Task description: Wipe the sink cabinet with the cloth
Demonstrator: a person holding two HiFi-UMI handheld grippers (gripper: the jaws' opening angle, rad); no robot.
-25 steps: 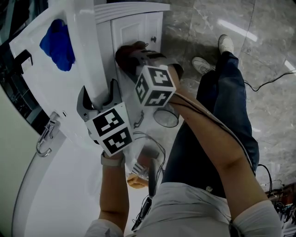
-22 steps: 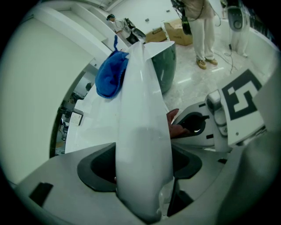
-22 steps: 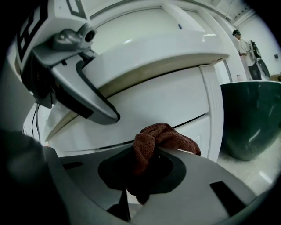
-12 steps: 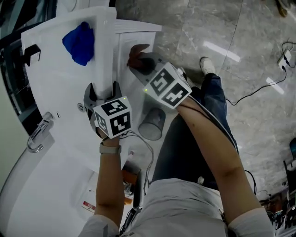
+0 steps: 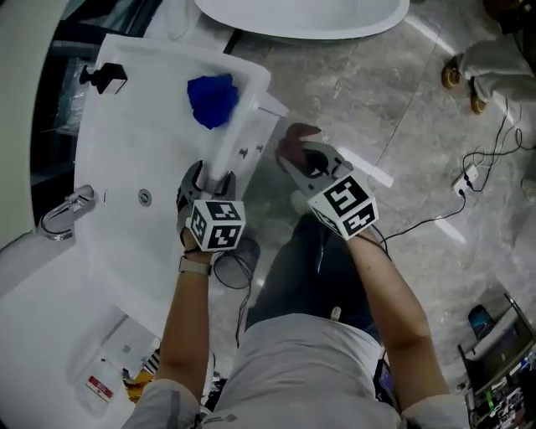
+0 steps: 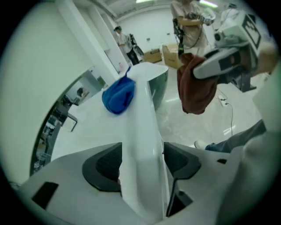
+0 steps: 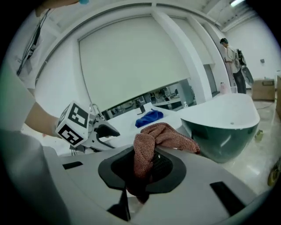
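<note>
1. My left gripper (image 5: 209,178) sits at the front edge of the white sink cabinet (image 5: 134,134). Its jaws are closed onto the raised white rim (image 6: 140,132) of the counter, with one dark pad on each side of it.
2. My right gripper (image 5: 308,159) hangs in front of the cabinet, over the grey marble floor (image 5: 402,126). It is level with the cabinet's doors and does not touch them.
3. Its jaws are clamped on a reddish-brown knitted cloth (image 7: 162,134). A bunched fold is pinched between the pads, and the loose end flops over the jaw tips on the side away from my hand.
4. Seen from my left gripper, that cloth dangles just off the cabinet's front face. A strip of floor shows between the two.
5. A crumpled bright blue cloth (image 5: 212,99) lies on the cabinet's counter. It is close against the same rim but farther along it than my left jaws, and neither gripper touches it.
6. A chrome faucet (image 5: 63,216) stands at the back of the cabinet's counter, across the basin from my left gripper.
7. A white freestanding bathtub (image 5: 301,17) stands on the floor beyond the end of the cabinet where the blue cloth lies.
</note>
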